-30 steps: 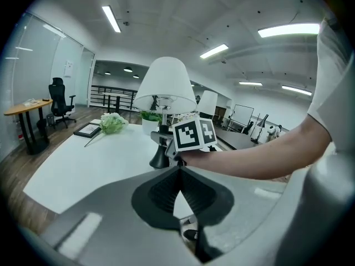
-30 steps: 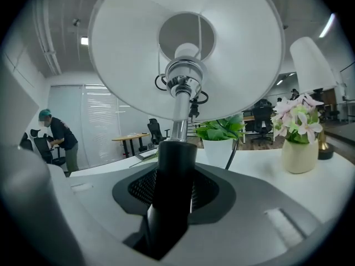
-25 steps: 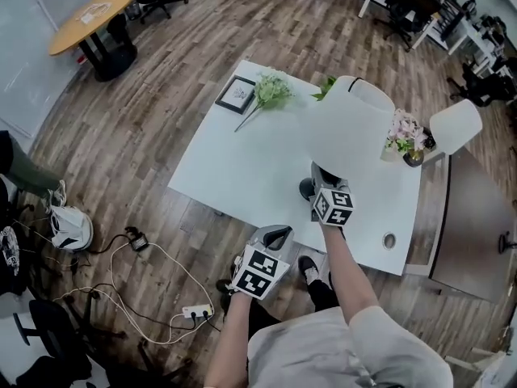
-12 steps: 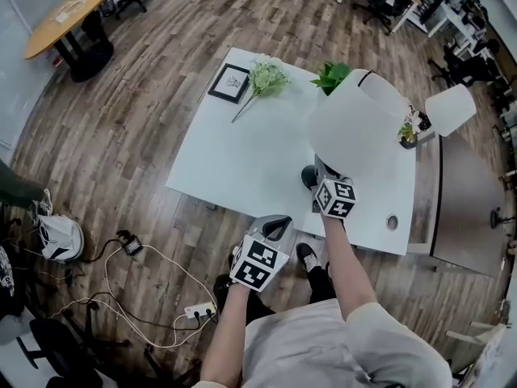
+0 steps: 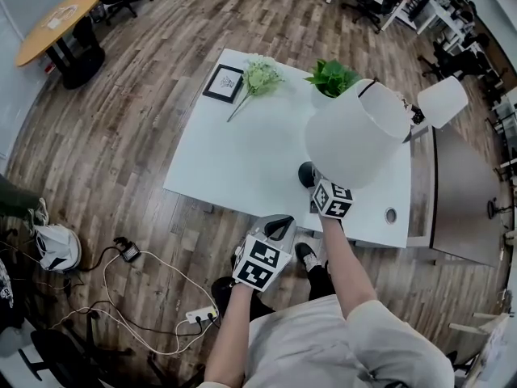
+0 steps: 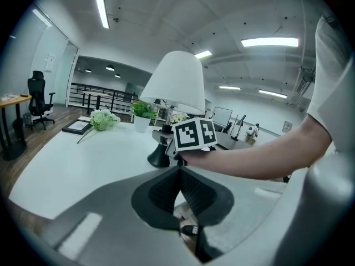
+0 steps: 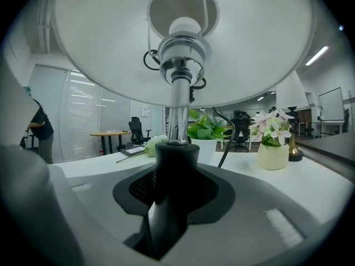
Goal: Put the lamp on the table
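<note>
Now: right tongs (image 7: 176,173) clamped on the black neck of the lamp (image 5: 355,132). Left tongs (image 6: 178,173) pressed together on nothing, off the desk's (image 5: 234,160) near edge. White cone shade, chrome stem, dark base on the desk. Potted plant (image 5: 331,78), flower bunch (image 5: 260,78) and picture frame (image 5: 224,83) lie beyond, apart. Stem upright, shade on top.

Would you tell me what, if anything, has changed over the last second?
Very little. The right gripper is shut on the stem of the lamp as before, and the lamp's base is at much the same spot near the front edge of the table. The head view shifted, so the potted plant now shows past the shade. The left gripper stayed shut and empty; the picture frame and flower sprig are unmoved.
</note>
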`<state>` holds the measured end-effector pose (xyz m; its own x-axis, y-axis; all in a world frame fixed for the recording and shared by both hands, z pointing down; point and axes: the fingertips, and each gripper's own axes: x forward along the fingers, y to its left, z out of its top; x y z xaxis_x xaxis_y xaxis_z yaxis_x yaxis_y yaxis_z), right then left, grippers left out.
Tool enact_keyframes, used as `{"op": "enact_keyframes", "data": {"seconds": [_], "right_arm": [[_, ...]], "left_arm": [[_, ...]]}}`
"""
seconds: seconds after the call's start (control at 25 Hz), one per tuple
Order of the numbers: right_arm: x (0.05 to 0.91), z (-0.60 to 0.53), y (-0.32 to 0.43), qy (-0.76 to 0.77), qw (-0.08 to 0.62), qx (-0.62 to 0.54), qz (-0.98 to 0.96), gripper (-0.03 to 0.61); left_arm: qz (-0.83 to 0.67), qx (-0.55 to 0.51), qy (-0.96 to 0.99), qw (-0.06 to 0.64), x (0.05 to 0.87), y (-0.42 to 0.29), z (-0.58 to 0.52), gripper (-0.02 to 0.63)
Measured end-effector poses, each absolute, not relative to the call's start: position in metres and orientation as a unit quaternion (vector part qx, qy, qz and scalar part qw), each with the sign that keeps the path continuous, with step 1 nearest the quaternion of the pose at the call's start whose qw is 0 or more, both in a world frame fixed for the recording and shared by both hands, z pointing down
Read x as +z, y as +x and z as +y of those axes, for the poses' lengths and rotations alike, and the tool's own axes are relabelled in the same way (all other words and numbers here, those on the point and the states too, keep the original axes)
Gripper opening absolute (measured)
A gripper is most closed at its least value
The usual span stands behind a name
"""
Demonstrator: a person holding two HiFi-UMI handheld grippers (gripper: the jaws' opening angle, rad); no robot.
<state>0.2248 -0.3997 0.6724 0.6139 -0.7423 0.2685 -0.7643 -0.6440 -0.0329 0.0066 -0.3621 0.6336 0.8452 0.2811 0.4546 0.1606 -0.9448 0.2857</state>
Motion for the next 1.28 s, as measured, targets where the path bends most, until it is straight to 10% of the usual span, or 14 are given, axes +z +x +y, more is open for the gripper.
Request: {"op": "enact_keyframes", "data": {"seconds": [1.28], "right_arm": [[0.681, -0.386, 0.188, 0.876, 0.080, 0.120, -0.461, 0.181]], "left_arm": [[0.067, 0.247, 0.960, 0.110, 0.600, 0.018, -0.335, 0.001]]}}
